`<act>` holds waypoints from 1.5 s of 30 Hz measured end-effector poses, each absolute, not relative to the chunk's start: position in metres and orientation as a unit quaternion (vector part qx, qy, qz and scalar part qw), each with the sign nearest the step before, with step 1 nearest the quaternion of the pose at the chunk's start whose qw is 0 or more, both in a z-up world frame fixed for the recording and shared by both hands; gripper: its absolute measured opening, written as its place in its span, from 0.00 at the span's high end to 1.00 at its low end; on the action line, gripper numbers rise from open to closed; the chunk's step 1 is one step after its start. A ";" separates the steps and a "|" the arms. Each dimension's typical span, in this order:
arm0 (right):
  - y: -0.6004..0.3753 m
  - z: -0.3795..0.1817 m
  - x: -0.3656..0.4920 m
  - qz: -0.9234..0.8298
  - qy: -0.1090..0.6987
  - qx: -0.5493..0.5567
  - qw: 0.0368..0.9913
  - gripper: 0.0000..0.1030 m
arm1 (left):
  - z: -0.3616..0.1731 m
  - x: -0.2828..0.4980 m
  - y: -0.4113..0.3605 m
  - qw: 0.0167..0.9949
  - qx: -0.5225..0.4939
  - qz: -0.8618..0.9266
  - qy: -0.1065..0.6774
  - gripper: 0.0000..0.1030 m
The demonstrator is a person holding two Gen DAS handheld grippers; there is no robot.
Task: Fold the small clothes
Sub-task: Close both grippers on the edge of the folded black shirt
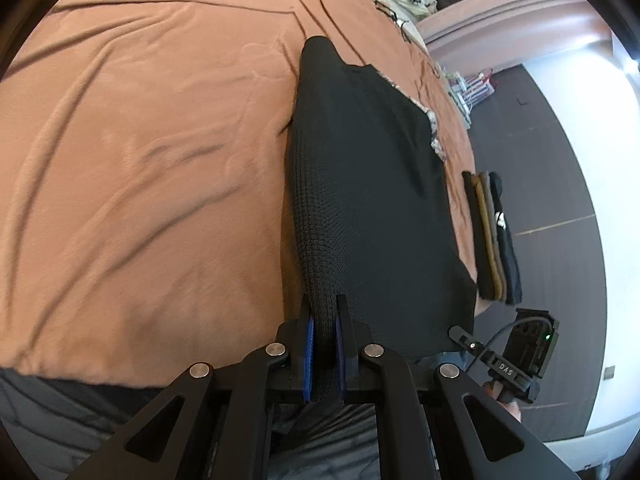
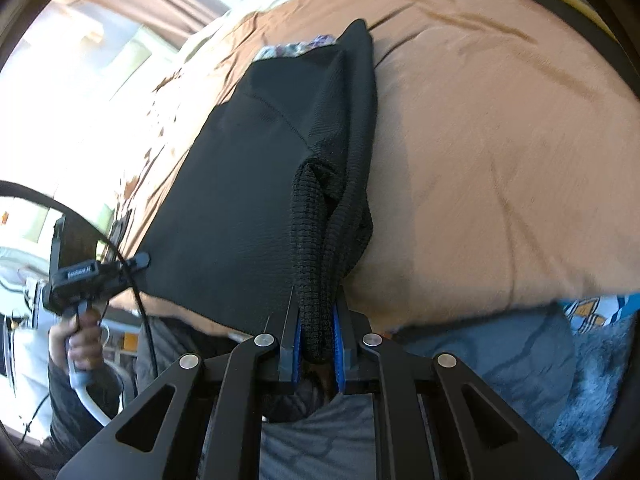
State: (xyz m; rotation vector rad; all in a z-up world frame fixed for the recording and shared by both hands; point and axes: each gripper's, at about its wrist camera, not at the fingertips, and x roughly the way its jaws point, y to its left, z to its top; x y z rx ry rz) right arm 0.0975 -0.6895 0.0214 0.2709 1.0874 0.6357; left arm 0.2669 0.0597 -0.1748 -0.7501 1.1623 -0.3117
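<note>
A black knit garment [image 1: 360, 184] lies stretched over the brown bedsheet [image 1: 140, 160], its near edge lifted off the bed. My left gripper [image 1: 325, 312] is shut on one near corner of that edge, the knit bunched between its blue pads [image 1: 309, 344]. In the right wrist view the same black garment [image 2: 240, 184] runs away from me, and my right gripper [image 2: 316, 320] is shut on the other near corner, a thick fold of ribbed fabric squeezed between its blue pads [image 2: 338, 344]. Each gripper shows in the other's view, held by a hand [image 2: 78, 344].
A stack of folded clothes [image 1: 494, 236] in black and tan sits at the bed's edge, right of the garment. A patterned cloth [image 2: 296, 48] peeks out beyond the garment's far end. Dark floor [image 1: 552, 160] lies past the bed. A person's grey trousers [image 2: 320, 440] are below the grippers.
</note>
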 end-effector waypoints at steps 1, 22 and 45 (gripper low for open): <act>-0.687 0.020 0.095 0.298 0.512 0.117 0.797 0.90 | -0.176 0.266 0.058 0.759 -0.339 -0.143 0.537 0.90; -0.669 0.072 0.181 0.287 0.441 0.082 0.846 0.61 | -0.163 0.349 0.082 0.788 -0.328 -0.116 0.507 0.70; -0.615 0.032 0.309 0.281 0.481 0.076 0.827 0.95 | -0.183 0.455 0.085 0.791 -0.311 -0.098 0.517 0.70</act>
